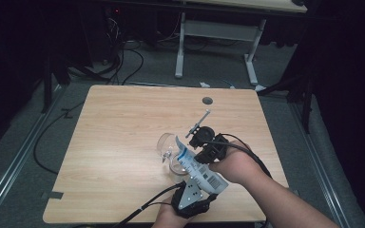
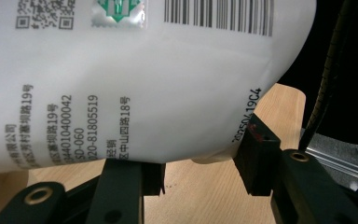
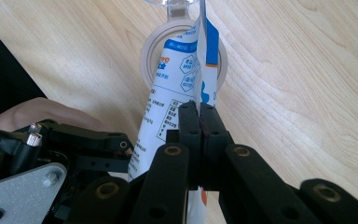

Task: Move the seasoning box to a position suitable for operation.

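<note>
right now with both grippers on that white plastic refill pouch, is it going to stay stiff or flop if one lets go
The white plastic refill pouch probably flops: its top edge pinches flat in the shut right gripper. Its bulging lower body, between the left gripper jaws, suggests contents that would shift and sag. The glossy film may slip, and the clear glass cup beside it could tip.

White pouch (image 1: 200,172) with blue panels, black barcode, pale wood-grain table (image 1: 123,128), seemingly clear glass (image 1: 167,145)

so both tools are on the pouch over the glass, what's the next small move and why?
Probably tip the pouch a little further toward the glass: the left tool clamps its bottom, the right tool pinches its flat edge, and its top end already sits over the glass mouth.
</note>
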